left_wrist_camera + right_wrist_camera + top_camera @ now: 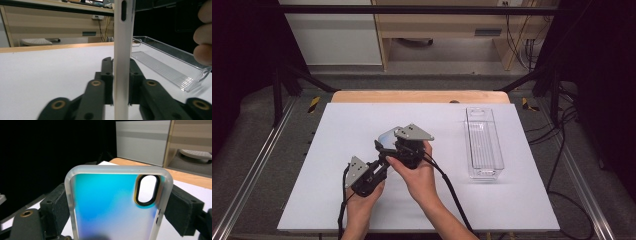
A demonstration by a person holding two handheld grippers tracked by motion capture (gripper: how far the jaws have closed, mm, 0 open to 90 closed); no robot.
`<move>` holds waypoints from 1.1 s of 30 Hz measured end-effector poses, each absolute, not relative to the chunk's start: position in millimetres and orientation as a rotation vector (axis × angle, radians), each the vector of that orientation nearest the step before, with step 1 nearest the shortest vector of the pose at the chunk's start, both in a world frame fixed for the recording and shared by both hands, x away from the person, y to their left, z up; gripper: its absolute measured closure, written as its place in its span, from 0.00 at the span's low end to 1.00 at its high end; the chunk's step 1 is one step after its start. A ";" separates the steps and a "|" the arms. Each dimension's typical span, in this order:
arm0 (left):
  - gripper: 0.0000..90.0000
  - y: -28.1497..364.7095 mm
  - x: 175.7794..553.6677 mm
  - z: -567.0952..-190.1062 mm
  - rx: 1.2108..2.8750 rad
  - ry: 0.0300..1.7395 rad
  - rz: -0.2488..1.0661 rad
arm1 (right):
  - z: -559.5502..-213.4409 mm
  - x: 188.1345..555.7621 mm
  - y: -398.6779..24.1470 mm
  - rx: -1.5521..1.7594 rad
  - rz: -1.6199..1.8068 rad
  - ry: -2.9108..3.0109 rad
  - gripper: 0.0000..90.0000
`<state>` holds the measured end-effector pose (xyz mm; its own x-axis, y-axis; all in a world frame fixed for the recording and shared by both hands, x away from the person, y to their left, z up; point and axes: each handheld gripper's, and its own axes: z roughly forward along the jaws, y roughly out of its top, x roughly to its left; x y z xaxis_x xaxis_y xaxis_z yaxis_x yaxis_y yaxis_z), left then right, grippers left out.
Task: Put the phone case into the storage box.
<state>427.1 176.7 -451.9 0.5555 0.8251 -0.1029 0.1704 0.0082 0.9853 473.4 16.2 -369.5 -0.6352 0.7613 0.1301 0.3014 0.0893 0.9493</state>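
While clamped, phone case [110, 205] upright.

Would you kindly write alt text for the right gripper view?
A translucent phone case with a blue iridescent back and an oval camera cutout stands upright, clamped by its two side edges between the right gripper's black jaws. Behind it lies the white table.

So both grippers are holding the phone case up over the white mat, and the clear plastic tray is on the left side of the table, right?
Not quite. The clear plastic tray lies on the right side of the white mat, as the high view shows. The rest stands: the left gripper and right gripper both hold the phone case.
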 end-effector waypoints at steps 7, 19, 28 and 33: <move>0.46 175.8 428.8 -449.8 1.519 0.906 0.647 | -358.8 495.1 -6.1 1.123 1.537 1.947 0.19; 0.13 207.9 419.4 -445.4 1.631 0.924 0.708 | -344.2 542.0 -52.5 1.260 1.413 1.938 0.19; 0.08 232.0 401.7 -450.7 1.615 0.954 0.742 | -339.2 572.1 -72.2 1.357 1.397 1.917 0.19; 0.07 242.7 400.2 -459.2 1.613 0.968 0.743 | -332.7 578.2 -81.3 1.347 1.362 1.899 0.19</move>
<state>400.2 242.7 -459.2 0.4773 0.8787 -0.0092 0.2176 -0.1081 0.9700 578.2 -81.3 -332.7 -0.4283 0.8861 0.1770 0.4522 0.0405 0.8910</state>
